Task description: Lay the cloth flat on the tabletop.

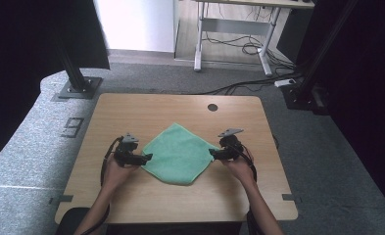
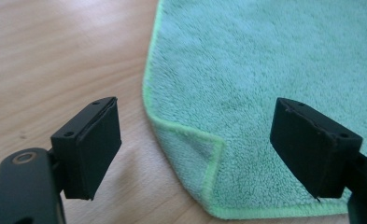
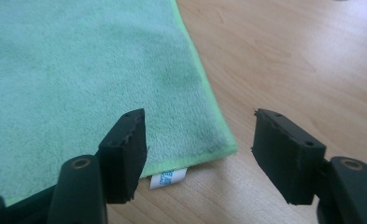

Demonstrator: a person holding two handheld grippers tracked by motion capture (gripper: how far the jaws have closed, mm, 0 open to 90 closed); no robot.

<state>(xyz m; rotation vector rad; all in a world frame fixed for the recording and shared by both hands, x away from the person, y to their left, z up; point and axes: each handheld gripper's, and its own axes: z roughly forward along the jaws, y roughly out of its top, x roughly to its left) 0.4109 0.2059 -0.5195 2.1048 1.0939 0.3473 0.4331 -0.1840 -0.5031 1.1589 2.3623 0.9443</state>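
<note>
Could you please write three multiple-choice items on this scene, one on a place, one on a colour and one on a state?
1. Where does the cloth lie?
A. on the floor
B. on the wooden table, between the two grippers
C. draped over the table's edge

2. What colour is the cloth?
A. green
B. red
C. white

3. How do the jaws of the left gripper and the right gripper stand?
A. both clamped on the cloth
B. only the left clamped on the cloth
C. both open, pressing on nothing

Answers:
1 B: the high view shows it flat on the tabletop with a gripper at each side corner.
2 A: it is green in all three views.
3 C: in each gripper view the pads stand apart, with a cloth corner lying loose between them.
</note>
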